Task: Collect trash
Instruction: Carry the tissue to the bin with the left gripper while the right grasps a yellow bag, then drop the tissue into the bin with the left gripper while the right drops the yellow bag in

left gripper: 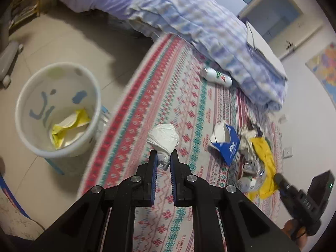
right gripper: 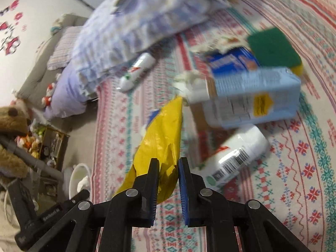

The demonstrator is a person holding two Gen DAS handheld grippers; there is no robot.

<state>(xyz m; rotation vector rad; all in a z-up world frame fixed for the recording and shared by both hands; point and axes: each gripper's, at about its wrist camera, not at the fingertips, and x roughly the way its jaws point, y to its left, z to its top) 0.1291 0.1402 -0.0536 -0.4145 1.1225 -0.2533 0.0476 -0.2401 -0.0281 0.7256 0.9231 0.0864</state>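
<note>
At the left of the left-wrist frame a white bin [left gripper: 58, 109] stands on the floor, yellow wrapper inside. At centre, the left gripper [left gripper: 163, 157] is narrowed onto a crumpled white tissue [left gripper: 163, 139], held above the patterned bedspread [left gripper: 168, 96]. At lower centre of the right-wrist frame, the right gripper [right gripper: 168, 163] is pinched on a yellow bag [right gripper: 161, 142]; a blue carton [right gripper: 252, 98] lies to the right.

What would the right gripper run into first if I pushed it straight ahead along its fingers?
Probably the yellow wrapper: the right gripper already has its near end between its fingers, seemingly pinched. Farther along that line lies the light blue carton, with a white bottle just to its right. Motion blur leaves depth uncertain.
</note>
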